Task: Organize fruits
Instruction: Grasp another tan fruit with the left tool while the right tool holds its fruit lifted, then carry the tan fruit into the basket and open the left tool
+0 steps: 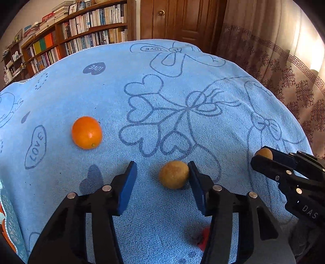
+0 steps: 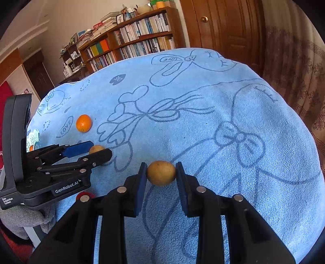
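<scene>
A: Fruits first: a brown oval fruit (image 2: 161,173) sits pinched between the blue pads (image 2: 141,188) of the right gripper (image 2: 161,174). Its long axis runs across the jaws, pad to pad, one blunt end against each.

B: And the second brown fruit (image 1: 173,174)?

A: It lies on the blue towel (image 1: 182,97), inside the left gripper (image 1: 162,174). That claw is spread wide. The fruit touches the right-hand pad (image 1: 196,186) or sits just beside it; the other pad stands well apart from it. The shape is only slightly oval there, so which way its long axis runs cannot be told.

B: Does the right wrist view agree?

A: Partly. There the left gripper (image 2: 99,151) comes in from the left, and the second brown fruit (image 2: 96,149) shows between its blue finger and its black one. Whether it touches cannot be told from that side.

B: The orange (image 1: 87,132)?

A: Free on the towel, beyond and to the left of the left gripper, well apart from both claws. A small stem mark points toward the left wrist camera, low on its near side.

B: Where is the held fruit, seen from the left wrist?

A: At the right edge, a brown fruit (image 1: 264,153) peeks over the dark fingers of the right gripper (image 1: 262,157).

B: And behind?

A: A bookcase (image 1: 81,30) full of books, a wooden door (image 1: 182,18) and a patterned curtain (image 1: 284,61).
</scene>
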The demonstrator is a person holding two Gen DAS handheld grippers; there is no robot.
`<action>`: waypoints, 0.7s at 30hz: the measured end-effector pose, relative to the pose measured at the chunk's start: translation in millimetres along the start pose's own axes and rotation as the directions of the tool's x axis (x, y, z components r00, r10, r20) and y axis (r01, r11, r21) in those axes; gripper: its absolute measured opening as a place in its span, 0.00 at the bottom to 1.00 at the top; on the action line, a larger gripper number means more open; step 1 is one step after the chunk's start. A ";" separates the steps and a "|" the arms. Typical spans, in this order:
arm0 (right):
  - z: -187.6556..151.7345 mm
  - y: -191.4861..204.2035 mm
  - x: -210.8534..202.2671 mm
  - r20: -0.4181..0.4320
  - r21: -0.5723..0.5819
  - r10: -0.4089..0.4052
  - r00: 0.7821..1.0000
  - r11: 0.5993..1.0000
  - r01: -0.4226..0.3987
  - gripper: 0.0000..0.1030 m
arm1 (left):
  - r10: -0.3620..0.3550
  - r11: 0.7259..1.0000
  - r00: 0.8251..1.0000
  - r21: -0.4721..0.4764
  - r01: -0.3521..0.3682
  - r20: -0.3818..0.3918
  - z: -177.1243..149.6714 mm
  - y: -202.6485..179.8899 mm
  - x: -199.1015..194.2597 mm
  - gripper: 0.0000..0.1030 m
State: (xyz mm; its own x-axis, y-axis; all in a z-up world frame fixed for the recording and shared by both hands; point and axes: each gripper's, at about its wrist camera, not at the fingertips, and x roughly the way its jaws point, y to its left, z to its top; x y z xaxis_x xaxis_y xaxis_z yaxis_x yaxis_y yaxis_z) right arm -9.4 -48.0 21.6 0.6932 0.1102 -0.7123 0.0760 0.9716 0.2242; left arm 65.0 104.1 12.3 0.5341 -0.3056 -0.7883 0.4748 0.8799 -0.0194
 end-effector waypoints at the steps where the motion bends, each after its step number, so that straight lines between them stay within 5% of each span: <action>1: 0.0 0.3 0.2 0.000 -0.001 0.000 1.000 1.000 0.000 0.28 | -0.006 1.000 1.000 0.000 0.006 0.001 1.0 -0.2 -0.1 0.40; 4: -0.2 0.9 -0.2 0.002 -0.001 0.000 1.000 1.000 0.000 0.28 | -0.022 1.000 1.000 0.014 0.022 0.003 1.2 -4.0 -1.5 0.28; 21: 0.3 10.0 -8.5 0.020 -0.008 0.021 1.000 1.000 -0.021 0.28 | 0.091 0.995 0.989 -0.061 -0.084 0.120 -14.5 24.1 -53.1 0.28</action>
State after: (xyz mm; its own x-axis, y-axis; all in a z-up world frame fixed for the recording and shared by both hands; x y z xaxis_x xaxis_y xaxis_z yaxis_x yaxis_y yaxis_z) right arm -14.3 -39.3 30.1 0.7089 0.1265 -0.6939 0.0555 0.9707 0.2336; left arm 38.0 146.8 44.7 0.6552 -0.2660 -0.7071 0.3851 0.9228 0.0096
